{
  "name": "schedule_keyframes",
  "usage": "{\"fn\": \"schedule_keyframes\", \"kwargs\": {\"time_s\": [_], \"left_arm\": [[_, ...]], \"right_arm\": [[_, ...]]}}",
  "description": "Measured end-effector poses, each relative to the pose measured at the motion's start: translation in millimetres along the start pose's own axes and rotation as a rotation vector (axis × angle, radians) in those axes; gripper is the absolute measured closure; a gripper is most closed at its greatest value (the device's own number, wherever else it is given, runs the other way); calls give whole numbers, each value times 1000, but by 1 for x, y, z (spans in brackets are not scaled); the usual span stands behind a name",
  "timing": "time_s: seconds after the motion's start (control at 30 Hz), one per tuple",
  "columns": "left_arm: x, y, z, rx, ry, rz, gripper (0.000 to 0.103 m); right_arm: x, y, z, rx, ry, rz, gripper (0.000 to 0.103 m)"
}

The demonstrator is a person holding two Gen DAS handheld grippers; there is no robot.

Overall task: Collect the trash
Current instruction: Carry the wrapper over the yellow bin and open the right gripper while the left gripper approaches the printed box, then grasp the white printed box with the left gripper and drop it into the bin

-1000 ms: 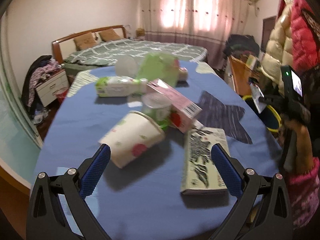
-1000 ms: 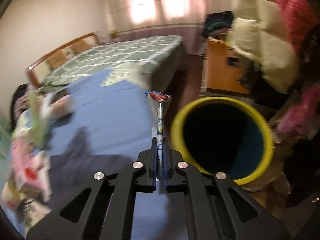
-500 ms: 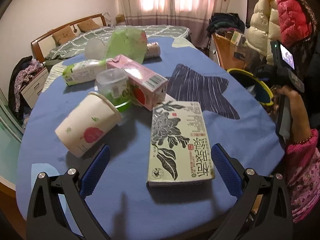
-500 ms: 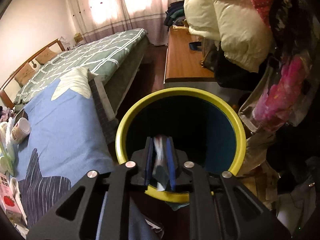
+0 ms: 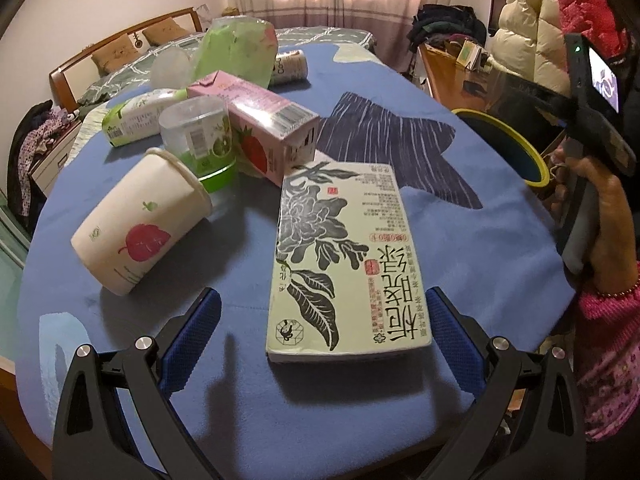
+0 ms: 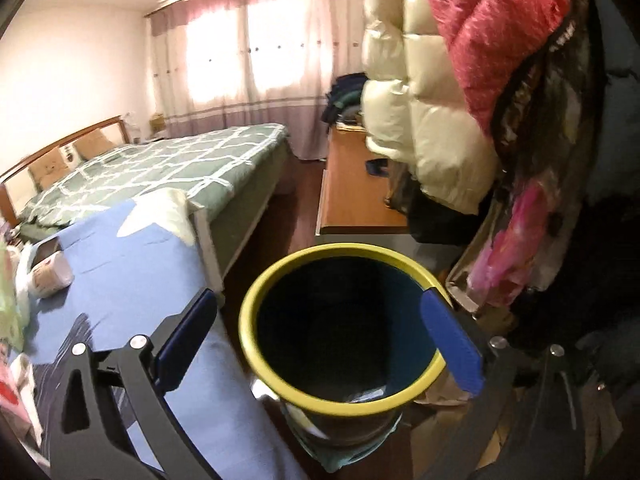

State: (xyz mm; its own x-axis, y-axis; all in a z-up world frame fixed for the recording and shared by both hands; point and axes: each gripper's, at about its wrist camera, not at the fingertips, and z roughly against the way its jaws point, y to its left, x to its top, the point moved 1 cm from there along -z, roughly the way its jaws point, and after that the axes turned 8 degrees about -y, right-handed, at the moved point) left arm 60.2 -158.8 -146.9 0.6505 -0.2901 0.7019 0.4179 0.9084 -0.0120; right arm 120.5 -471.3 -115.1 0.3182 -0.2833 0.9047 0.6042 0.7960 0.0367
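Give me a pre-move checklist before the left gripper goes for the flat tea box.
1. Left gripper open wide enough for the tea box: ok, a finger on each side of its near end.
2. Tea box lying flat on the blue table: ok.
3. Tea box free of neighbours: not ok, its far end meets the pink carton.
4. Paper cup clear of the left finger: ok, apart.
5. Right gripper empty: ok, open above the bin.
6. Room left in the bin: cannot tell, inside dark.
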Motion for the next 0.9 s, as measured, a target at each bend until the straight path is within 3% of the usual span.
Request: {"fn": "schedule_keyframes", "kwargs": {"time_s": [0.13,0.2,0.27,0.37,0.43,0.7,0.9], "left_arm": [[-2,-1,-5,-2,6,-9,9],[-3,-1,-7,-15,14,-3,23],[-3,0,-8,-10,7,-2,30],[-2,1,-8,-16,-3,5,31],[-1,2,-5,-19,-14,8,31],[17,-13,12,-37,-81,-42,32],[28,-33,26,-87,-128,-100,32]], "right_arm": [[1,1,-1,-15,14,-5,6],[1,0,1,-15,6,-9,6],[1,1,4,-23,-7,-8,6],[1,3,3,-73,1,7,6],[-1,3,-9,-119,69,14,6],[-6,-30,-10,-22,95,-168,6],[-5,-28,-12,1,101,-163,6]]}}
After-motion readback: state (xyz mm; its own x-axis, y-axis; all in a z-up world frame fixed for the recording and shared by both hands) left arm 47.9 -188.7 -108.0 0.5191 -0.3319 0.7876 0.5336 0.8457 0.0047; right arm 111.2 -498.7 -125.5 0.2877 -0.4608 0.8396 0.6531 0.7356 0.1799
